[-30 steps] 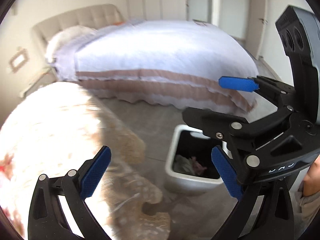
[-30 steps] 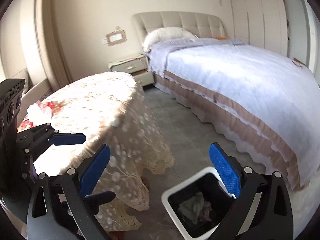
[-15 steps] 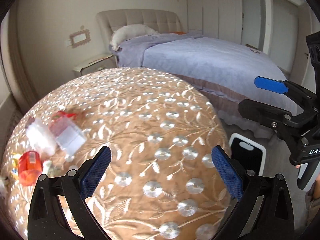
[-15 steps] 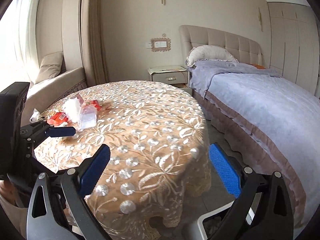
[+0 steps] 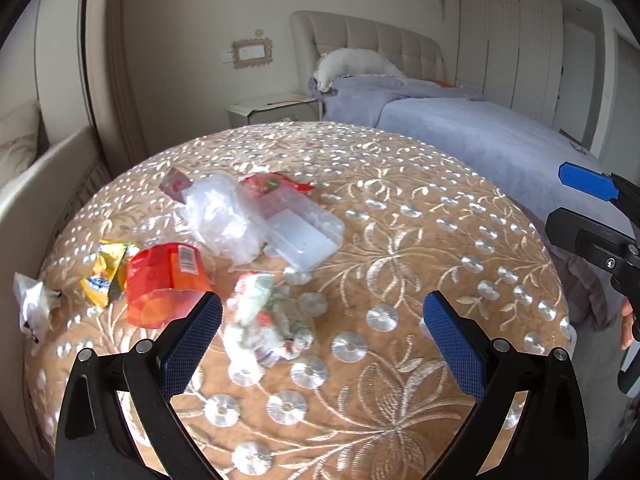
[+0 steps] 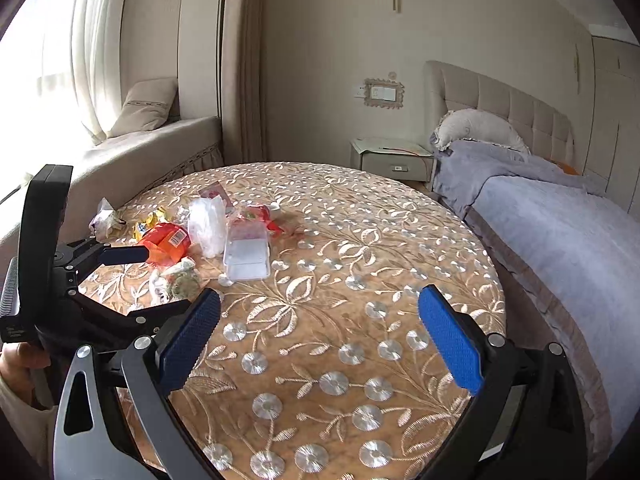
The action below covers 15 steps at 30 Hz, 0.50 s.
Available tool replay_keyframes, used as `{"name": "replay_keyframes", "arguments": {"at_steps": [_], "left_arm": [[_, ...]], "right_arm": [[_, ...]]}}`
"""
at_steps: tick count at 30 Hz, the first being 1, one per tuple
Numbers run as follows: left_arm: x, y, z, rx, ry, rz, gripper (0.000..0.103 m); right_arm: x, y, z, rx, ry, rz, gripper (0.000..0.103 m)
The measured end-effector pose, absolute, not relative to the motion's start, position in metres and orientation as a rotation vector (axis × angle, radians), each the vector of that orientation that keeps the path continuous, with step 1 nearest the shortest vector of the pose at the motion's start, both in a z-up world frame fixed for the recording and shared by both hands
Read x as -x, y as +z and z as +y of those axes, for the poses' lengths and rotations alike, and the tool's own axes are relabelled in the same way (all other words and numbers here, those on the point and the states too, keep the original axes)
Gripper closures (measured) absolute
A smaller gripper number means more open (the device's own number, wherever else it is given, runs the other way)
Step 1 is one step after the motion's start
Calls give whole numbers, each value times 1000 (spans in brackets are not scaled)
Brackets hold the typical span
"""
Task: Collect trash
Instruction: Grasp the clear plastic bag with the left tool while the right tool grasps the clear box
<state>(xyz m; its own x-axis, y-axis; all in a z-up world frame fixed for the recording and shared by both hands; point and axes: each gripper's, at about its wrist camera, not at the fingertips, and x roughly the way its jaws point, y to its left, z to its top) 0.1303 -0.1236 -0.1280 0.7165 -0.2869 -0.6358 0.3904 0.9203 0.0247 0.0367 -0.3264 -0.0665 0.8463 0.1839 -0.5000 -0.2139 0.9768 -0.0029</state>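
The trash lies in a loose cluster on the left part of the round surface [image 5: 400, 240], which is covered with a tan cloth embroidered with pale flowers. Nearest the left hand-held gripper [image 5: 320, 344] is a crumpled white-and-green wrapper [image 5: 268, 320], just ahead of its left finger. Behind that sits a red-orange plastic cup [image 5: 164, 280] on its side, touching a yellow snack packet [image 5: 104, 276]. Further back are a crumpled clear bag [image 5: 224, 216], a clear plastic box [image 5: 300, 232] with a red wrapper [image 5: 276, 182] at its far end, and a small pink card [image 5: 174, 184]. A white scrap [image 5: 32, 300] sits alone at the left rim.

The left hand-held gripper hangs over the near surface with its blue pads spread wide, holding nothing. The right hand-held gripper [image 6: 320, 340] is likewise spread and empty (it hovers over the bare middle of the cloth, well apart from the trash).

Beyond the surface stand a bed [image 6: 560, 216] with a lilac cover and a nightstand [image 6: 390, 158].
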Motion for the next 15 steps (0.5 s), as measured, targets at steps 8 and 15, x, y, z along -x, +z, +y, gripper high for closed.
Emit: {"name": "replay_keyframes", "arguments": {"at_steps": [8, 15], "left_arm": [[-181, -153, -95, -78, -326, 824, 5], [-195, -171, -95, -49, -378, 904, 50]], "right_arm": [[-67, -72, -294, 103, 247, 543, 5], [-89, -81, -283, 129, 260, 577, 5]]}}
